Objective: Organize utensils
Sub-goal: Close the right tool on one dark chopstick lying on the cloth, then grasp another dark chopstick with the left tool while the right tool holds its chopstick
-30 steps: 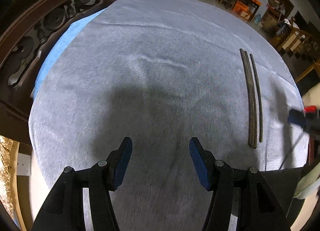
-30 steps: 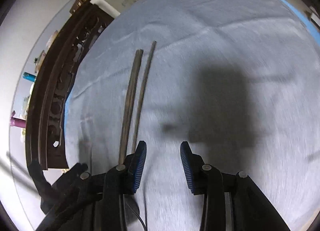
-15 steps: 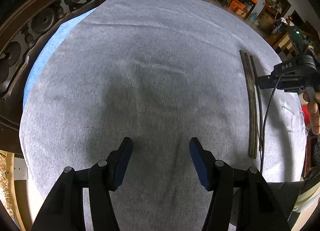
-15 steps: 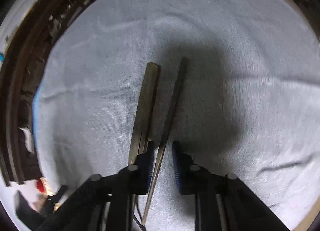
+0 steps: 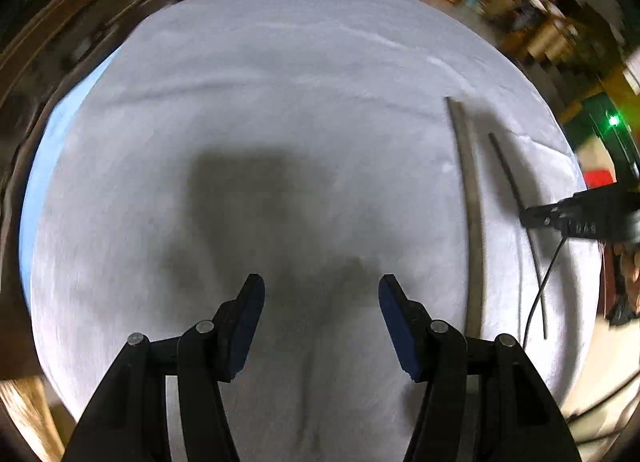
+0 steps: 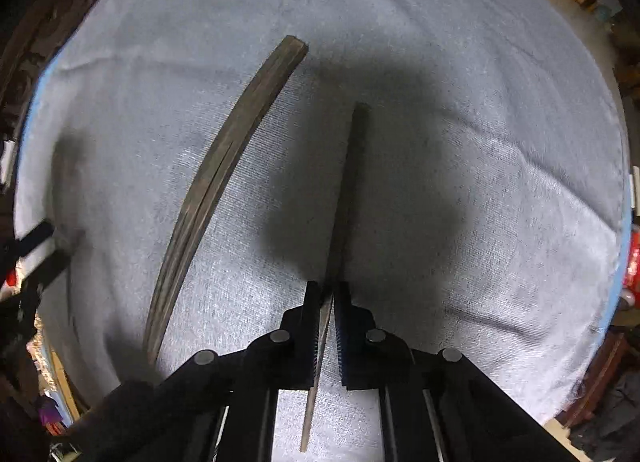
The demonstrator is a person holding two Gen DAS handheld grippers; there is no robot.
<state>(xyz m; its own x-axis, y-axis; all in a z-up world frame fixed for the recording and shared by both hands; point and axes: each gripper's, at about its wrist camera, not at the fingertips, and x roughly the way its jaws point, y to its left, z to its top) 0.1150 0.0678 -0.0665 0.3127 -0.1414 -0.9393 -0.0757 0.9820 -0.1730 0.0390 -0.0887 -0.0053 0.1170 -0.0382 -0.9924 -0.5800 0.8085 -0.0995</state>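
Right gripper (image 6: pixel 328 294) closing on 1 chopstick (image 6: pixel 352 182) — long axis running straight ahead between the jaws, on grey cloth (image 6: pixel 480 142). Pair (image 6: pixel 224 166) just left, unheld. Left gripper (image 5: pixel 320 302) half open, empty — well apart, farther off.

The only lettering I can find is on the black body of the right gripper (image 5: pixel 580 218), seen from the left wrist. It is upside down and blurred, perhaps "DAS". Nothing else carries readable text.
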